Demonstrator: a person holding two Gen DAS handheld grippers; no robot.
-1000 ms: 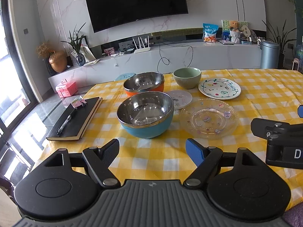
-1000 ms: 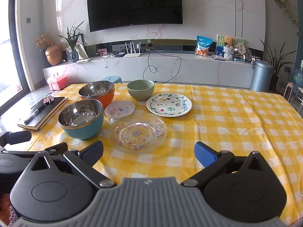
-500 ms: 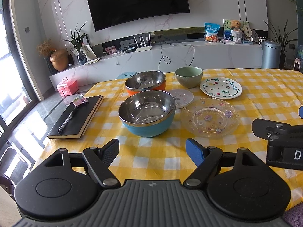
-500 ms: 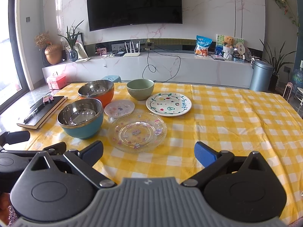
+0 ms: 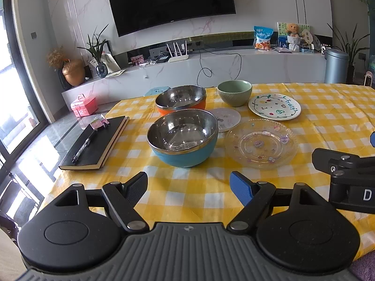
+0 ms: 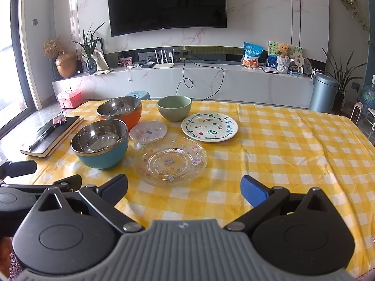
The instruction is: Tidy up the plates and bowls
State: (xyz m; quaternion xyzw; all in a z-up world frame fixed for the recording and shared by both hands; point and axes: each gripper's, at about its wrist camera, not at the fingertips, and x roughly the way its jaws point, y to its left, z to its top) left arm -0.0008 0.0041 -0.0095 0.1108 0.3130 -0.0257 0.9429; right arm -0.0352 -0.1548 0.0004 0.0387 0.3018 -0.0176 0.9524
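Note:
On the yellow checked tablecloth (image 5: 328,117) stand a blue steel bowl (image 5: 184,139), an orange steel bowl (image 5: 181,99) behind it and a green ceramic bowl (image 5: 234,93). A clear glass plate (image 5: 260,143), a small pink plate (image 5: 226,119) and a white painted plate (image 5: 274,106) lie to their right. My left gripper (image 5: 189,188) hovers open just short of the blue bowl (image 6: 100,143), holding nothing. My right gripper (image 6: 185,188) is open near the front edge, just short of the glass plate (image 6: 170,160). The green bowl (image 6: 174,108) and painted plate (image 6: 209,127) lie farther back.
A black notebook (image 5: 95,144) with a pen and a clip lies at the table's left edge. The right gripper's body (image 5: 349,175) shows at the right in the left wrist view. Behind the table run a white TV bench (image 6: 234,84) and a grey bin (image 6: 323,92).
Both grippers have crept slightly forward toward the dishes; the bowls and plates look a little closer. Nothing on the table has moved.

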